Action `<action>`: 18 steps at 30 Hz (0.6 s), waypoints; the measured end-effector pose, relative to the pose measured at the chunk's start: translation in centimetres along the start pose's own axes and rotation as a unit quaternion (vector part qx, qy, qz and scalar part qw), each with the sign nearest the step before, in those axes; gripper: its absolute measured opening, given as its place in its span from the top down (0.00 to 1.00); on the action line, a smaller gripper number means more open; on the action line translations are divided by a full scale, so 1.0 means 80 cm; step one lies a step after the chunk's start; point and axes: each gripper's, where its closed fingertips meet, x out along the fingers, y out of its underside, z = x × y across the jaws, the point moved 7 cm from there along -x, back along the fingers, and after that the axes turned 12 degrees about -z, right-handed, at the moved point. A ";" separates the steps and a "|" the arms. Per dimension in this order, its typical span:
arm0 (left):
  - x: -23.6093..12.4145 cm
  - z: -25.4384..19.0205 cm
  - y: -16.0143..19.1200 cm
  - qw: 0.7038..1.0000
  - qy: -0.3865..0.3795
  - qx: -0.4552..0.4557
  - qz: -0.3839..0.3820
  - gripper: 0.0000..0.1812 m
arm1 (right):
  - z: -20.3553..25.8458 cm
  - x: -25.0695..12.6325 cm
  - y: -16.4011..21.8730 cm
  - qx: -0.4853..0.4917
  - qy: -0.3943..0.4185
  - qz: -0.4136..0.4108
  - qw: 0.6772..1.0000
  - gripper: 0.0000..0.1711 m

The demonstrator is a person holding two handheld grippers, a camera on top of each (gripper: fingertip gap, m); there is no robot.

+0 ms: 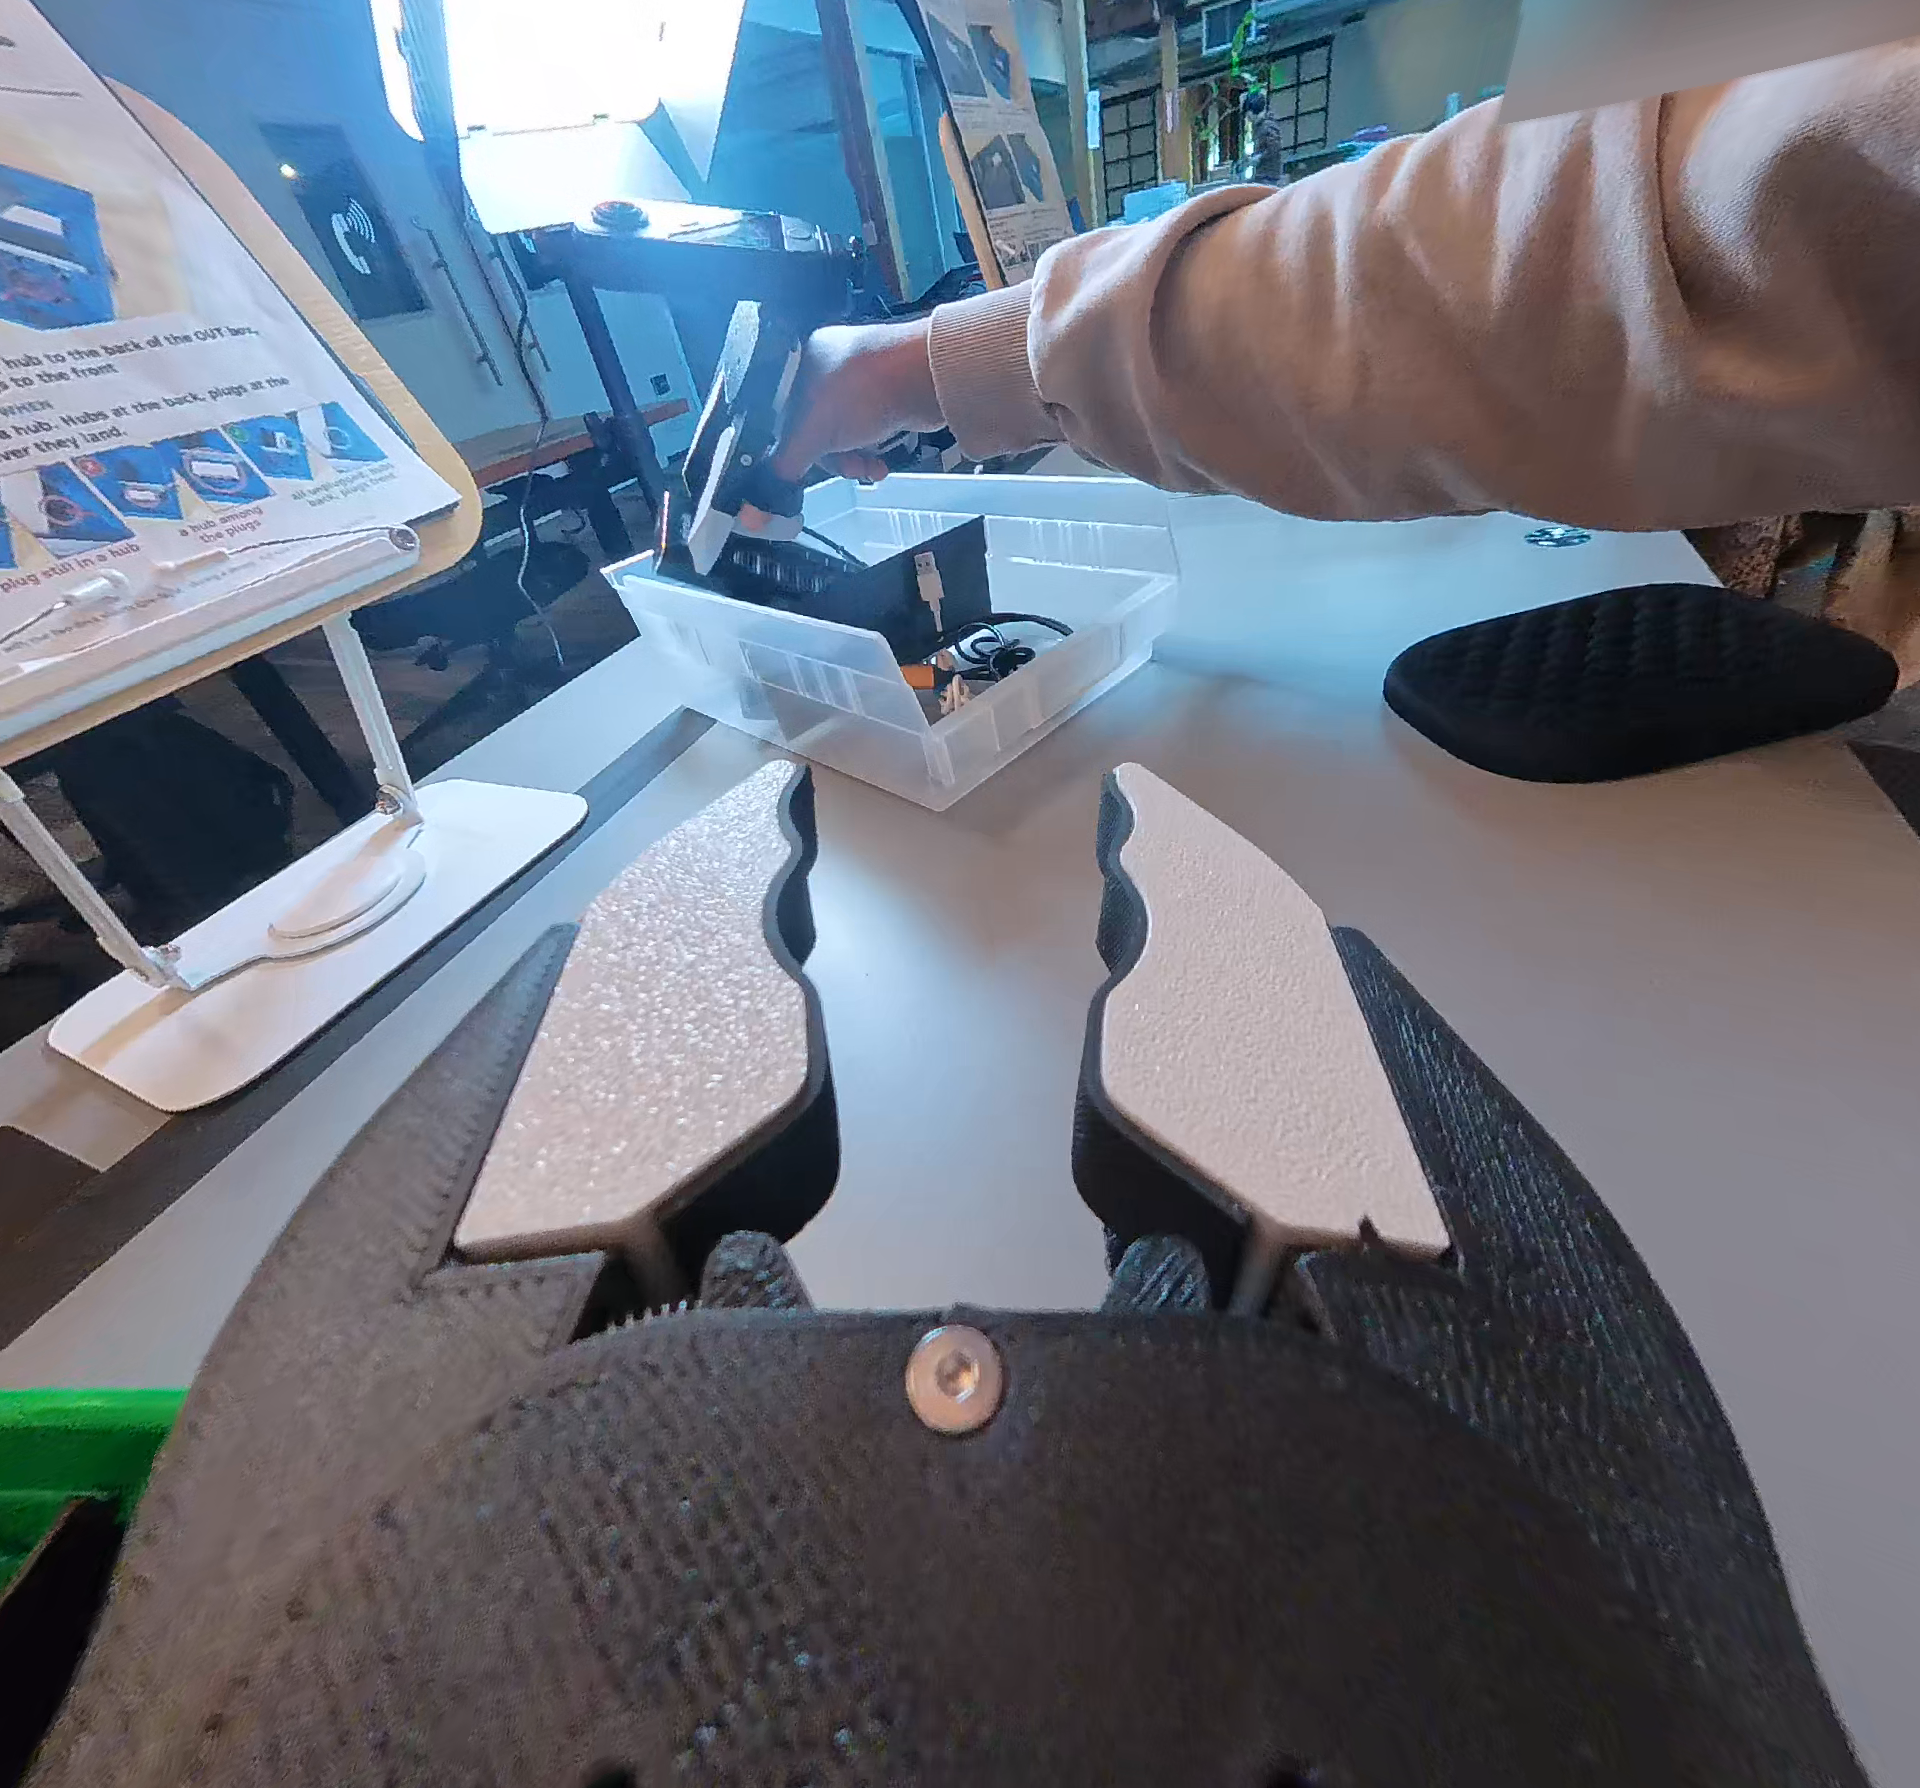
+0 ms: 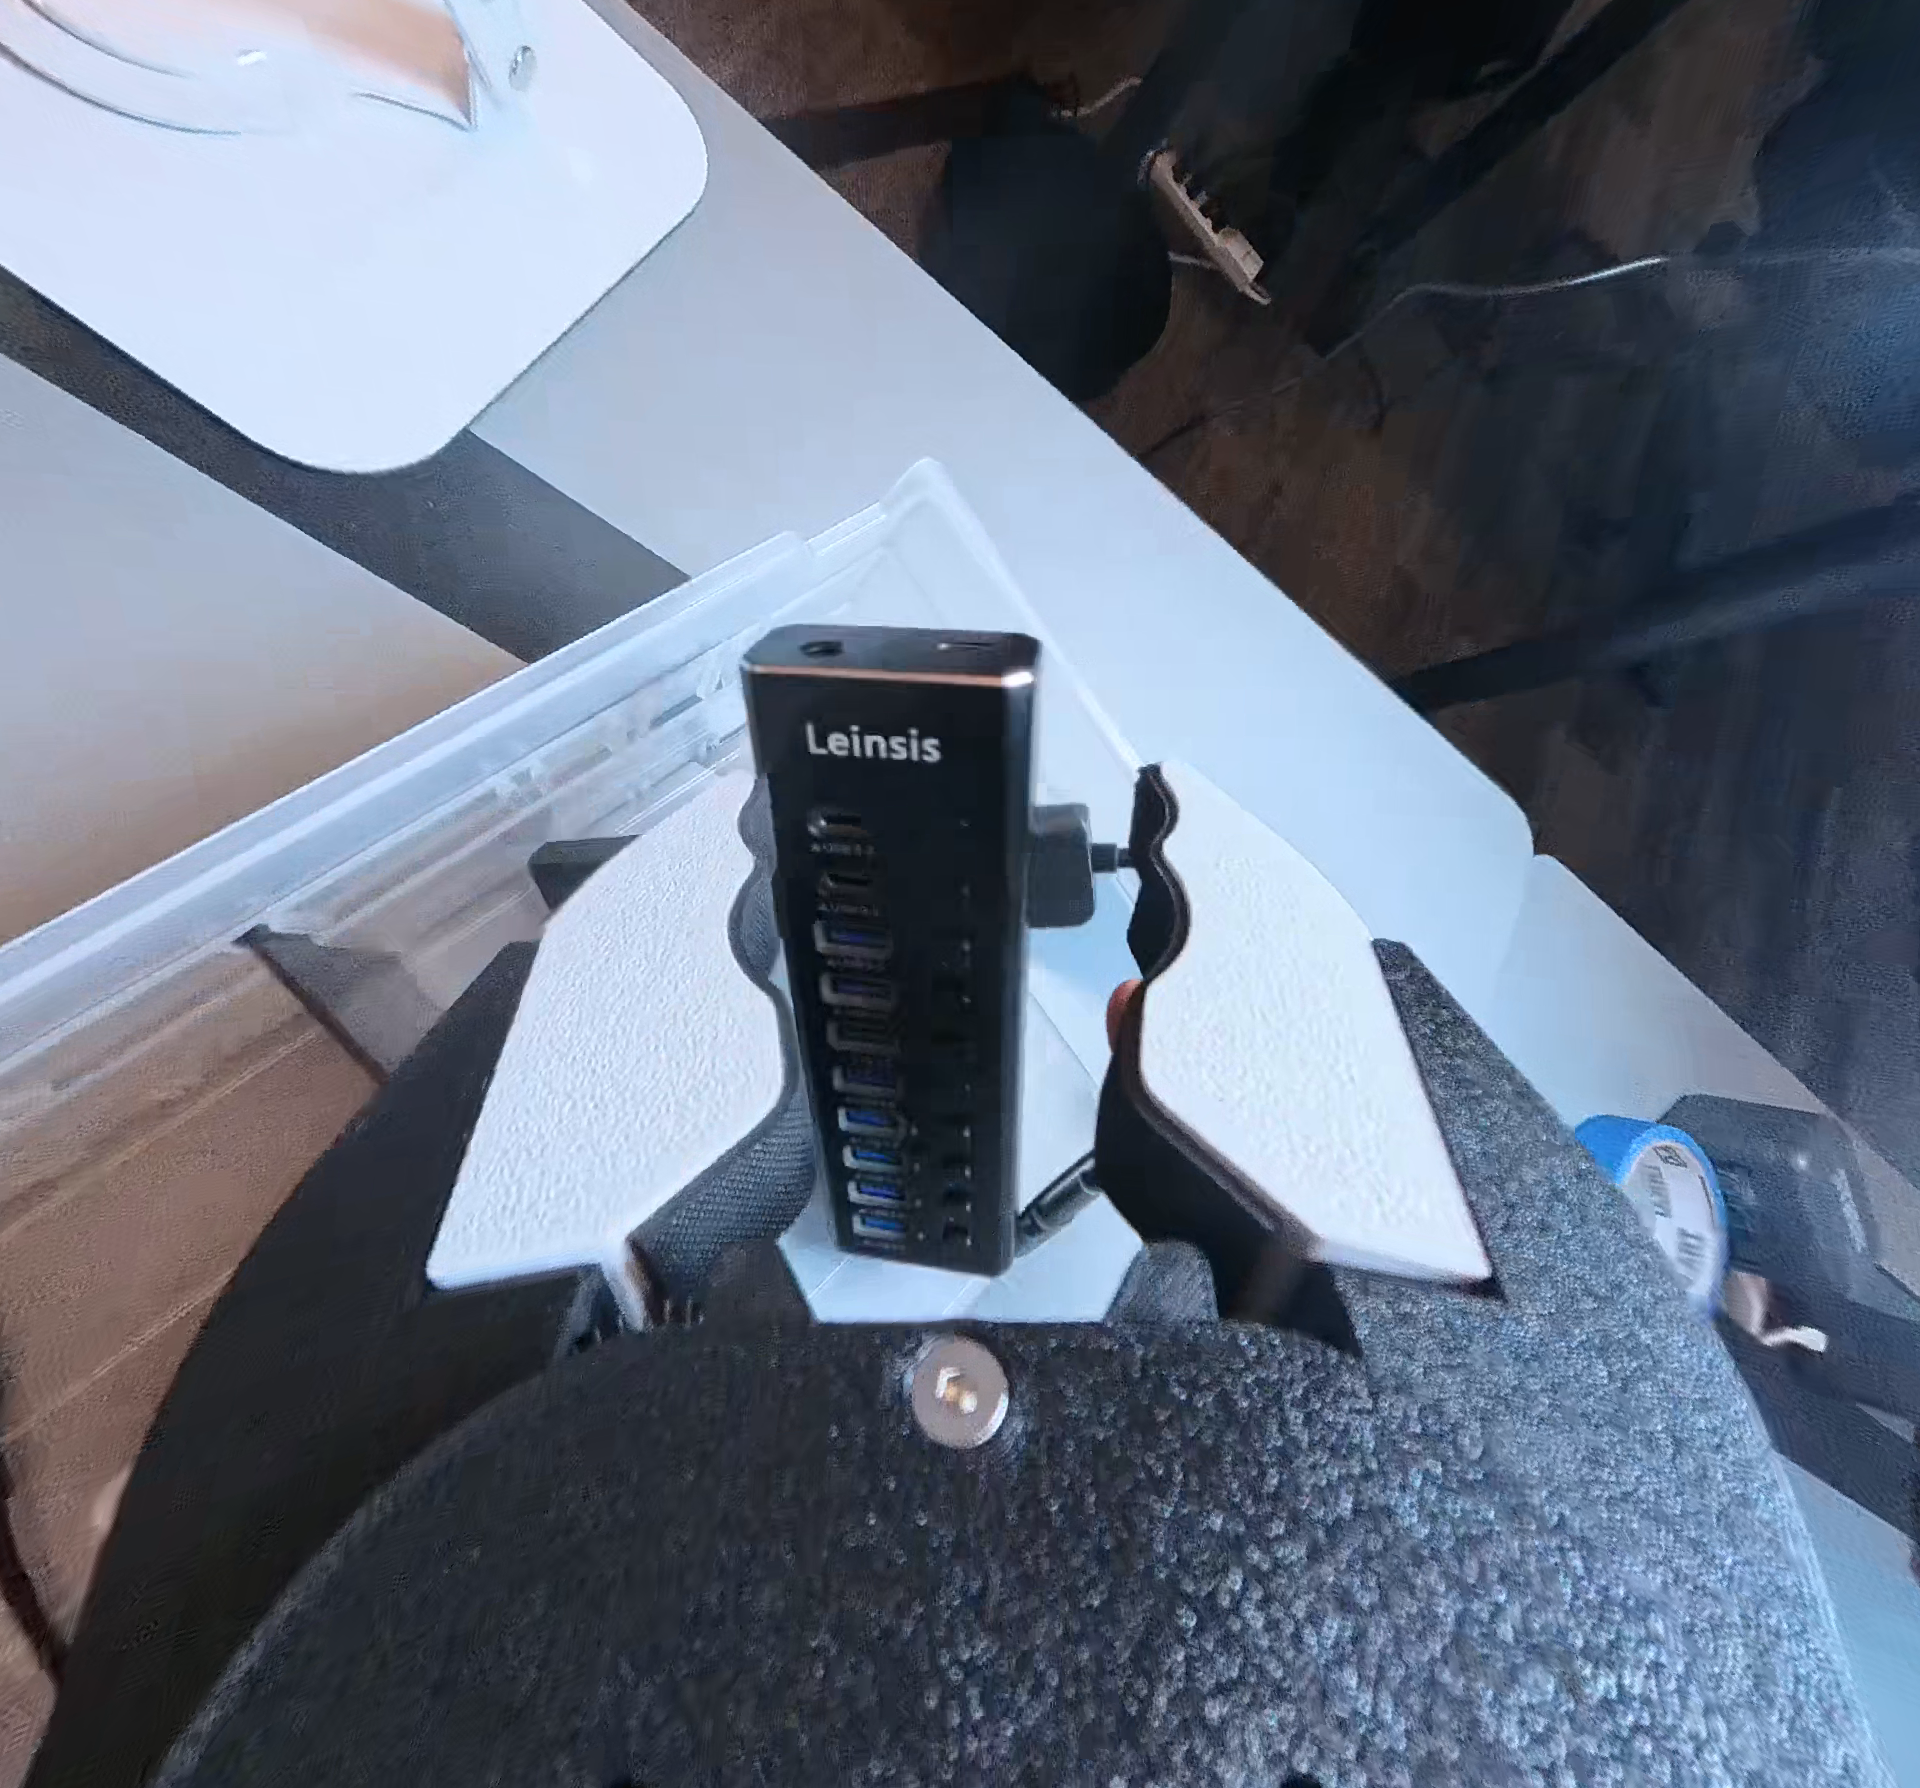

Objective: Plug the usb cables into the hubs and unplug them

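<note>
In the right wrist view a black USB hub (image 2: 904, 959) with a row of ports lies lengthwise between the fingers of my right gripper (image 2: 956, 793), over a clear plastic bin (image 2: 416, 751). The jaws are open around it: the left finger is at the hub's side, the right finger stands clear. A black plug (image 2: 1060, 865) sits in the hub's right side. In the left wrist view my left gripper (image 1: 956, 782) is open and empty above the white table (image 1: 1351, 1011). The right gripper (image 1: 717, 533) reaches into the bin (image 1: 1039, 491), which holds a white USB plug (image 1: 928, 575) and black cables (image 1: 997, 642).
A white stand (image 1: 312, 928) with an instruction sheet (image 1: 208, 388) is at the left, by the table's edge. A black padded rest (image 1: 1631, 678) lies at the right. A beige sleeve (image 1: 1455, 315) crosses above the table. A blue tape roll (image 2: 1662, 1188) is beside the bin. Spacing between my two grippers at the tips: around 45 cm.
</note>
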 end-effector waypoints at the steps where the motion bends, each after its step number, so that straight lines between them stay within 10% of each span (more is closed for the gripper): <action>1: -0.001 0.000 -0.001 1.000 -0.001 0.000 -0.002 0.71 | -0.001 -0.007 -0.003 0.010 -0.002 -0.017 1.000 0.62; 10: -0.019 0.023 -0.027 0.998 -0.049 0.005 -0.029 0.71 | 0.053 -0.162 -0.051 0.102 -0.084 -0.300 0.945 0.65; 18: -0.112 0.098 -0.092 0.968 -0.239 0.047 -0.066 0.78 | 0.182 -0.262 0.015 0.121 -0.166 -0.392 0.897 0.72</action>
